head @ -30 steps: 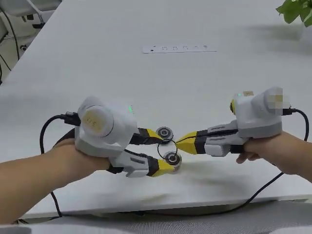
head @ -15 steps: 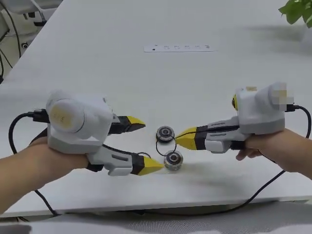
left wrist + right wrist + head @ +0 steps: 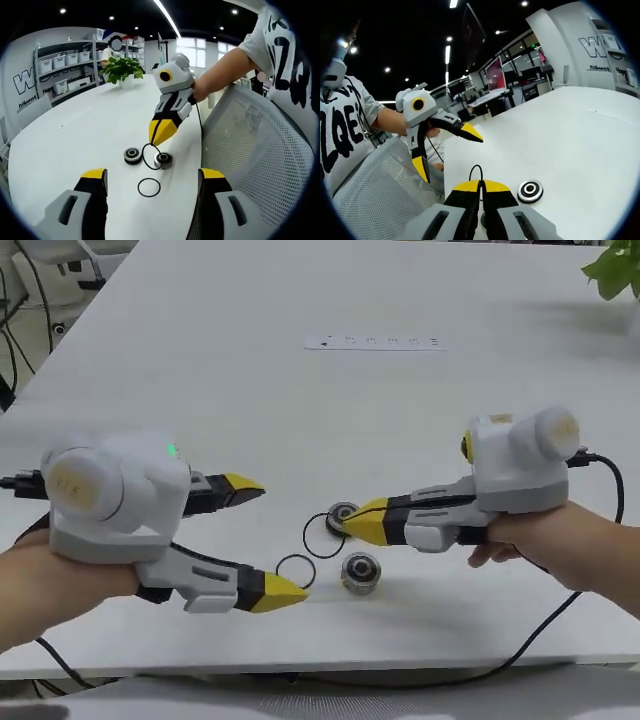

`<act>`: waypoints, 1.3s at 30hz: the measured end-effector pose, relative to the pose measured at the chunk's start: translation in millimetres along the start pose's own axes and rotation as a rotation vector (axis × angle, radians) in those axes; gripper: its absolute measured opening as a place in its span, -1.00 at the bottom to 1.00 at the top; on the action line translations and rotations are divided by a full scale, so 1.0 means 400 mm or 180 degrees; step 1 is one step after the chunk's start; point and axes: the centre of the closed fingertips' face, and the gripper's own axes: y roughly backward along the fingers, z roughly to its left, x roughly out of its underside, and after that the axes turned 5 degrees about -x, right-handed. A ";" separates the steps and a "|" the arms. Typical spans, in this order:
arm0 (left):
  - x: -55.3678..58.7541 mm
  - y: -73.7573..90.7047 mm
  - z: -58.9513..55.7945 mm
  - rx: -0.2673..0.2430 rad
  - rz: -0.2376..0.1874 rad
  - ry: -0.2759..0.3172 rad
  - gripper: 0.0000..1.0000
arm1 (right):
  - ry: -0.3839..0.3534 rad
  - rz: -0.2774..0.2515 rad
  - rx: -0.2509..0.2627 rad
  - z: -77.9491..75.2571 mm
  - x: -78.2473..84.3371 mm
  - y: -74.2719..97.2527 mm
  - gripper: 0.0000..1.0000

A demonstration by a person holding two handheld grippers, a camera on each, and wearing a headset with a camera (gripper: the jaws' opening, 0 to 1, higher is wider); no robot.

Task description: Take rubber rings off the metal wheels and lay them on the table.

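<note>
**One ring pinched, one lying flat**

The right gripper (image 3: 352,523), held level, is clamped on a thin rubber ring (image 3: 318,540) that dangles just behind the near wheel (image 3: 360,570). A second ring (image 3: 295,570) lies flat beside that wheel. Both look light, floppy and stretchy, best pinched across the cord. The left gripper (image 3: 262,538) hovers near the wheel, jaws apart.

My left gripper (image 3: 283,538) has pulled back from the nearer wheel (image 3: 360,571) and the farther wheel (image 3: 339,511) toward the lower left of the frame, jaws now spread wide. A rubber ring (image 3: 296,571), newly on the table, lies flat between them. My right gripper (image 3: 352,523) has carried its pinched ring (image 3: 320,538) slightly left, and its tip now overlaps the farther wheel.
</note>
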 end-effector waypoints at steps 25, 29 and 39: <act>0.029 0.044 0.019 -0.0139 -0.0024 0.0162 0.73 | -0.0104 0.0258 -0.0077 -0.005 0.062 -0.087 -1.00; 0.033 0.048 0.023 -0.0167 -0.0017 0.0184 0.74 | -0.0104 0.0337 -0.0023 -0.012 0.076 -0.091 -1.00; 0.043 0.052 0.023 -0.0185 0.0017 0.0227 0.73 | -0.0111 0.0435 0.0084 -0.035 0.094 -0.090 -1.00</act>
